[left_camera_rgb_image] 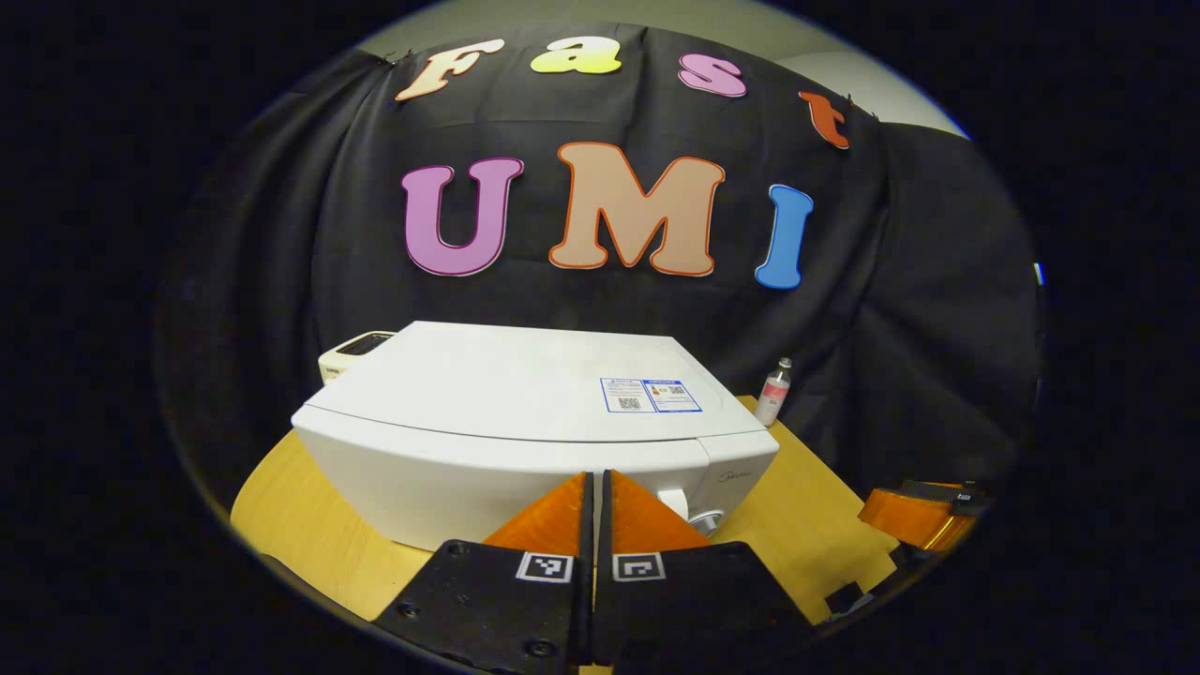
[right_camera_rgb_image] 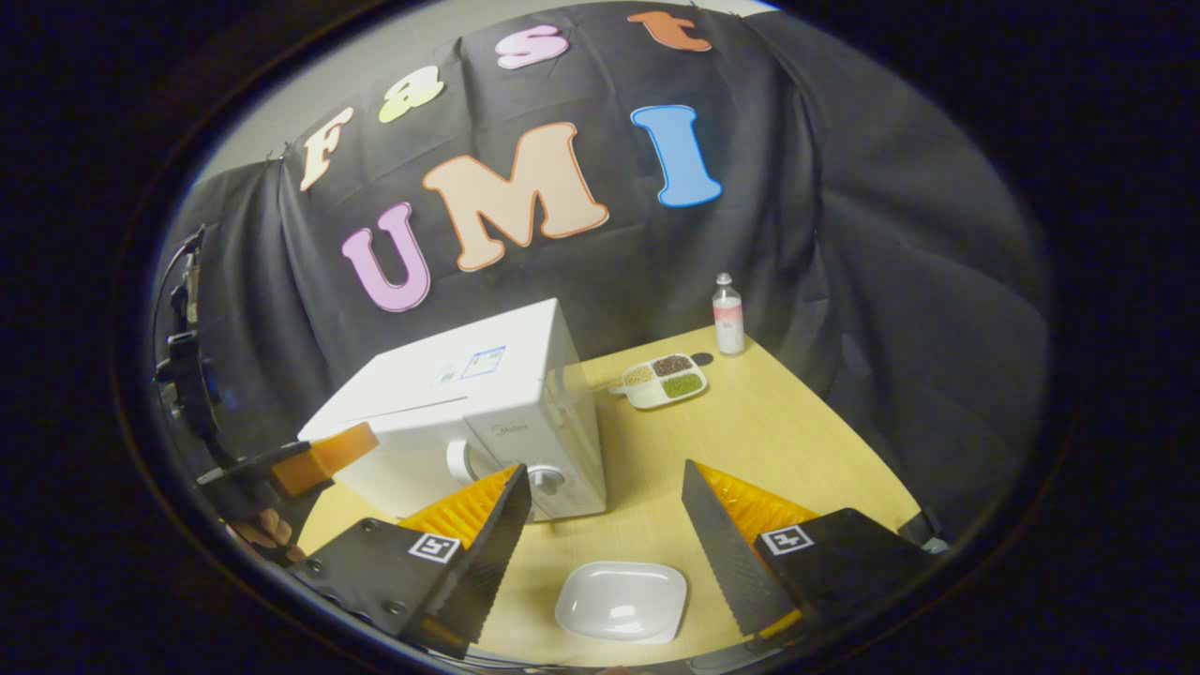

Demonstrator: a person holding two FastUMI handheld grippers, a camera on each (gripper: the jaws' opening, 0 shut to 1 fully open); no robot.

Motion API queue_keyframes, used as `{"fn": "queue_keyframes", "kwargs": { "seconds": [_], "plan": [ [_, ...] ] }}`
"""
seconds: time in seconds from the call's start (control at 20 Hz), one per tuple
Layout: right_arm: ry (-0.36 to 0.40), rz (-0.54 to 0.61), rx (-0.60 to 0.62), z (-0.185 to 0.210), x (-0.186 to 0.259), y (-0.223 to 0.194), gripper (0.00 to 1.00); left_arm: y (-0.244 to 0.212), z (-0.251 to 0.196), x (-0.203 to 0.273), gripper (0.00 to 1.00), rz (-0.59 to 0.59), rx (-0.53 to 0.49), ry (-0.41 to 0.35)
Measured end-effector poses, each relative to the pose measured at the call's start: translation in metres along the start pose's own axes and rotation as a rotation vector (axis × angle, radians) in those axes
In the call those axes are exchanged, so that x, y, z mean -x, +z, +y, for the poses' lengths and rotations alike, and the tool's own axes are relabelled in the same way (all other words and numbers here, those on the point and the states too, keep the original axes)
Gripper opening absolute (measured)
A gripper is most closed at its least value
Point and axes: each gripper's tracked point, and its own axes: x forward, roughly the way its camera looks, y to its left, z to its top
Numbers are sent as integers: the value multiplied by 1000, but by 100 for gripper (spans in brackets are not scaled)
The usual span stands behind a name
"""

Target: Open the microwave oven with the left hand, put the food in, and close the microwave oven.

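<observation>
The white microwave (left_camera_rgb_image: 525, 422) stands on the wooden table with its door closed; in the right gripper view the microwave (right_camera_rgb_image: 469, 412) shows its knobs at the front right. My left gripper (left_camera_rgb_image: 592, 483) is shut on nothing, just in front of the door and level with its top edge. The left gripper (right_camera_rgb_image: 361, 439), held by a hand, hovers at the microwave's front left. My right gripper (right_camera_rgb_image: 605, 478) is open above an empty white dish (right_camera_rgb_image: 622, 600). A divided tray of grains and beans (right_camera_rgb_image: 666, 378) lies right of the microwave.
A small bottle (right_camera_rgb_image: 727, 314) stands at the table's far edge behind the tray; the bottle (left_camera_rgb_image: 774, 392) sits right of the microwave. A pale appliance (left_camera_rgb_image: 352, 354) sits behind the microwave. The right gripper (left_camera_rgb_image: 891, 511) hangs at the table's right side. Bare tabletop (right_camera_rgb_image: 787, 422) extends to the right.
</observation>
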Motion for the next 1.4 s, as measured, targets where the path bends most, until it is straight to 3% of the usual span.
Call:
{"fn": "queue_keyframes", "kwargs": {
  "seconds": [0.15,0.2,0.3,0.35,0.4,0.55,0.6,0.65,0.7,0.75,0.8,0.95,1.0,1.05,1.1,1.4],
  "plan": [
    [0,-29,-1,4,3,14,100,10,17,18,12,-22,1,35],
    [-2,-42,3,4,4,19,100,14,18,23,21,-31,8,30],
    [-8,-66,18,5,7,31,100,16,26,33,27,-30,12,41],
    [-5,-77,25,6,10,36,92,18,32,39,36,-28,8,58],
    [-2,-90,30,8,12,42,100,20,38,45,37,-30,7,76],
    [15,-129,54,18,22,60,100,33,46,62,63,-61,26,105],
    [23,-138,69,22,24,65,92,40,49,68,78,-79,31,112],
    [34,-146,87,27,27,70,100,46,54,72,86,-97,33,122],
    [46,-164,107,31,31,77,100,50,57,77,98,-109,33,134],
    [57,-180,124,38,33,83,92,53,62,81,99,-115,23,152],
    [69,-189,135,42,36,87,100,58,68,86,98,-121,11,169],
    [94,-221,136,52,43,100,100,62,73,95,95,-134,10,182],
    [97,-226,133,53,45,102,92,61,75,97,95,-129,9,188],
    [98,-230,132,53,46,104,100,59,79,99,95,-123,5,196],
    [95,-235,131,52,46,106,92,58,81,100,95,-122,1,204],
    [82,-243,132,41,51,108,92,47,75,94,96,-100,13,197]
  ]
}}
